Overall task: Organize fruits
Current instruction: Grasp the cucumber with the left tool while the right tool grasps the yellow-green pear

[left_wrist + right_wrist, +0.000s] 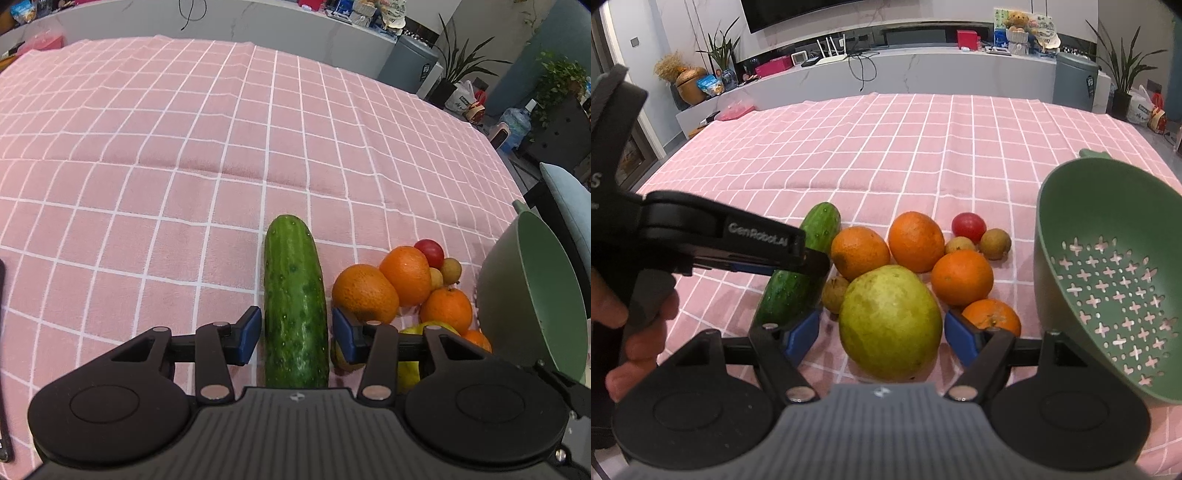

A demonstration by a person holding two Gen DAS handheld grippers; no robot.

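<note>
A green cucumber point(295, 302) lies on the pink checked cloth between the open jaws of my left gripper point(295, 332), with small gaps on both sides. Right of it sit several oranges point(365, 293), a red tomato point(429, 252) and small brown fruits point(451, 270). In the right wrist view a large yellow-green guava point(890, 323) lies between the open jaws of my right gripper point(882, 338), untouched. The cucumber point(798, 273), oranges point(916, 242), tomato point(968, 226) and my left gripper point(816, 260) show there too. A green colander point(1108, 266) stands tilted at the right.
The colander also shows at the right edge of the left wrist view point(532, 295). The pink checked cloth point(184, 147) stretches far and left of the fruits. A grey counter with clutter point(923, 62) stands beyond the table. A hand point(639, 332) holds the left gripper's handle.
</note>
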